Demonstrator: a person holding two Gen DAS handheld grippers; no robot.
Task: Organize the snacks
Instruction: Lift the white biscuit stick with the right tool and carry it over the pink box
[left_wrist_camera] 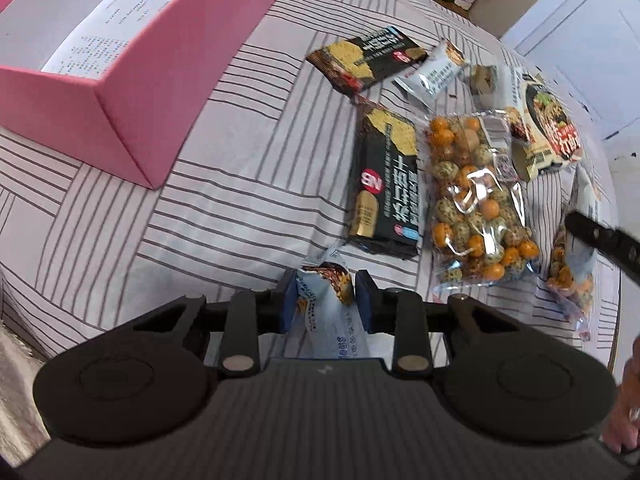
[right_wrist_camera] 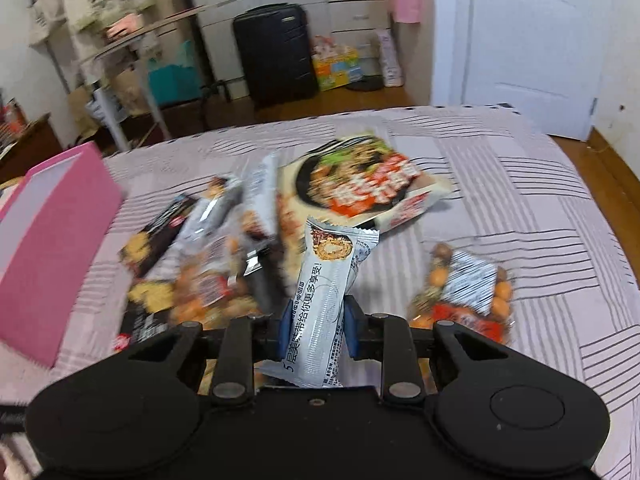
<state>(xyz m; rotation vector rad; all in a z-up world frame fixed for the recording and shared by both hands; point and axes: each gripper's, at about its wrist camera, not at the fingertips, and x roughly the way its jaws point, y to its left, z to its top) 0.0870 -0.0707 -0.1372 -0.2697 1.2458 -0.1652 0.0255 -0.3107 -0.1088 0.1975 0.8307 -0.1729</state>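
Observation:
My left gripper (left_wrist_camera: 325,298) is shut on a small white-and-blue snack bar (left_wrist_camera: 326,312), whose end sticks up between the blue pads. Ahead on the striped bedspread lie two black cracker packs (left_wrist_camera: 384,184) (left_wrist_camera: 366,58), a clear bag of orange and green coated nuts (left_wrist_camera: 478,196) and a noodle box (left_wrist_camera: 548,128). A pink box (left_wrist_camera: 120,52) stands open at the upper left. My right gripper (right_wrist_camera: 316,330) is shut on a long white snack bar (right_wrist_camera: 328,300), held above the bed. Its black finger (left_wrist_camera: 604,236) shows at the right edge of the left wrist view.
A second nut bag (right_wrist_camera: 464,296) lies to the right of my right gripper, the noodle box (right_wrist_camera: 360,184) beyond it, and the pink box (right_wrist_camera: 52,248) at the left. A black suitcase (right_wrist_camera: 276,52), a white door (right_wrist_camera: 532,40) and a table stand past the bed.

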